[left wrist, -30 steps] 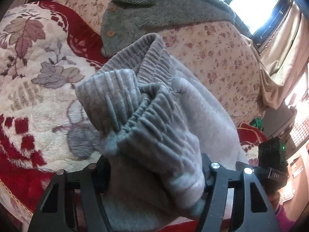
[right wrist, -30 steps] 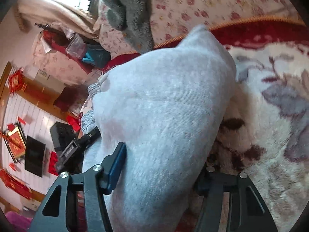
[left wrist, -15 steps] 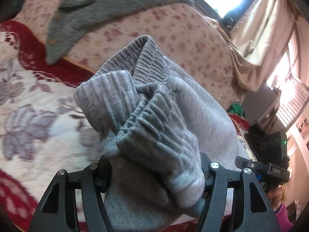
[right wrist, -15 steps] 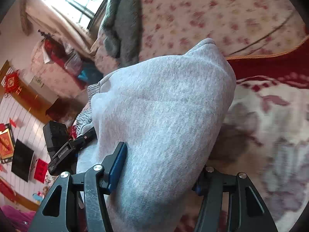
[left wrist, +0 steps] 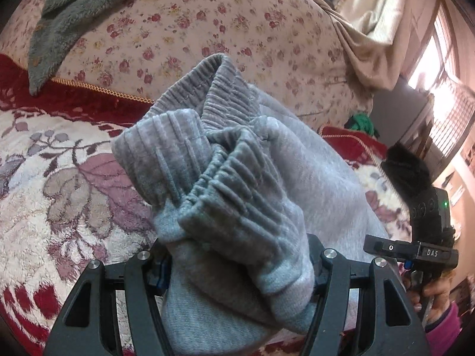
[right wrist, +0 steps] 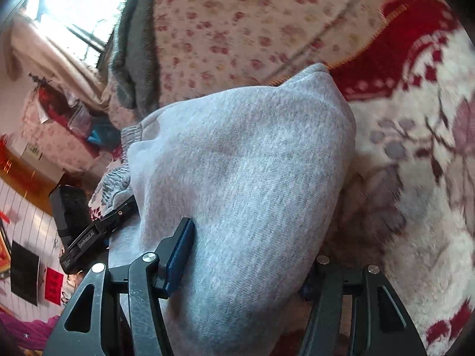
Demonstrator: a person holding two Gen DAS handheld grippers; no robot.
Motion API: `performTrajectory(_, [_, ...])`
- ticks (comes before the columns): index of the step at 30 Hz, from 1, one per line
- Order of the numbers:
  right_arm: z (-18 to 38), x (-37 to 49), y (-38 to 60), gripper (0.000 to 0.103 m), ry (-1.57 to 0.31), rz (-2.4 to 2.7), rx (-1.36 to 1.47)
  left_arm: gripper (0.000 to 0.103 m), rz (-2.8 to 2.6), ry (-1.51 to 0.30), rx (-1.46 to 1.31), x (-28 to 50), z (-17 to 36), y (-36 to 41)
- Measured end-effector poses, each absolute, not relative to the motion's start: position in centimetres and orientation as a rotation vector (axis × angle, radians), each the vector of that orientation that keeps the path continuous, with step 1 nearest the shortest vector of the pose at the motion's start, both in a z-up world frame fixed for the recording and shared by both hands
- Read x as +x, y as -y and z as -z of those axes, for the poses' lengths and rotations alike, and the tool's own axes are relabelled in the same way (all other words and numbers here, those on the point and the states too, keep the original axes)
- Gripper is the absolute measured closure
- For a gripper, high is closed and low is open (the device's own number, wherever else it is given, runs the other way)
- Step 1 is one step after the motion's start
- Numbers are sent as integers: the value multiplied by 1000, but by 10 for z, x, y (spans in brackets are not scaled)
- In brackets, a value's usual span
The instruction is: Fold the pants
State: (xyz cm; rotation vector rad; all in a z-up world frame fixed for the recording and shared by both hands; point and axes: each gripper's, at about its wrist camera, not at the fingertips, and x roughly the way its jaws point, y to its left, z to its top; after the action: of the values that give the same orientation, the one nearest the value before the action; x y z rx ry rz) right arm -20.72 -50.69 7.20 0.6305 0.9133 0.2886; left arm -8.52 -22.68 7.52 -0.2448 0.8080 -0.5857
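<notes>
Left wrist, left gripper (left wrist: 237,279) jaws clamped on bunched grey pants (left wrist: 243,178), right gripper (right wrist: 246,267) jaws same.

A bed under a plush red-and-cream floral blanket (left wrist: 59,195) — at its 12 o'clock edge a rose-print quilt (left wrist: 207,29), a grey fleece garment (left wrist: 68,9) draped over it.

The left gripper (left wrist: 237,270) is clamped on bunched grey pants (left wrist: 237,195), with the ribbed elastic waistband (left wrist: 202,136) pushed up ahead of the fingers. The fabric is held above a red and cream floral blanket (left wrist: 59,195). A flower-print quilt (left wrist: 207,23) is seen behind, with a grey fleece garment (left wrist: 68,9) draped on it. The right gripper (left wrist: 415,249) is seen at the right edge beside the pants, held by a hand (left wrist: 436,290); its jaws are hidden. A curtain (left wrist: 380,35) hangs top right.
</notes>
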Motion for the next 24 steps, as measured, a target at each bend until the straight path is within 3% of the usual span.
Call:
performTrajectory(3, [-64,-213,511,26,-917,-245,652,34,590,-800,-237,-89,-75,228])
performTrajectory(5, [-65,-217,514,11,-919,-186,630,28,577,-810,-236,-90,-73,227])
performTrajectory(7, [-72,-222,517,10,-905,-149,604,20,549,-799,-213,-91,-73,225])
performTrajectory(24, [-133,-238,455,8,-789,-3,388,12,400,-663,-14,-131,-132,219])
